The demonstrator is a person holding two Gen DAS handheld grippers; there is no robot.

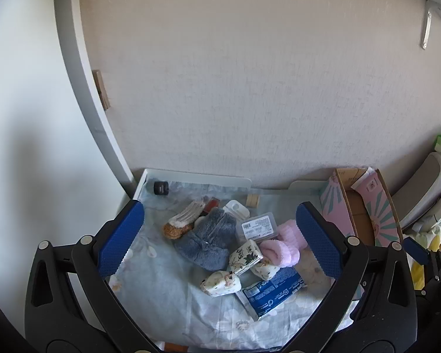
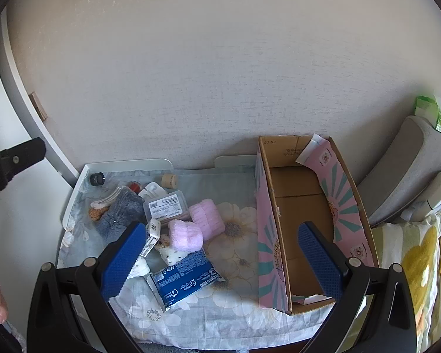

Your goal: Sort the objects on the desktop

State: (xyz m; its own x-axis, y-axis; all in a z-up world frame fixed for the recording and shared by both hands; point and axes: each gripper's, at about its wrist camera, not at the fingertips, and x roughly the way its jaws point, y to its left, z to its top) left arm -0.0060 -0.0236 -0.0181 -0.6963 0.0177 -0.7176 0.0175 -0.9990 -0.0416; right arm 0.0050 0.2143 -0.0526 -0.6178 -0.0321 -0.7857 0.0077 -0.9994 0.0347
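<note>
Left wrist view shows my left gripper (image 1: pixel 220 247) spread as wide as it goes, holding nothing, above the pile in the middle of the flowered cloth (image 1: pixel 167 303): a grey fleece piece (image 1: pixel 205 241), a clear case (image 1: pixel 257 228), pink rolls (image 1: pixel 282 250) and a blue packet (image 1: pixel 275 292). I think they are heaped together only because sorting has not begun. At right, the empty cardboard box (image 2: pixel 300 206) stands open, probably to receive things; my right gripper (image 2: pixel 223 259) hangs spread too, touching nothing.

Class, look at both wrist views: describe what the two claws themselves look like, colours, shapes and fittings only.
Both the left claw and the right claw have black, curved, cut-out frames with round silver pivot pins. Each finger carries a blue pad with a dimpled texture. No cables or sleeves show.
</note>
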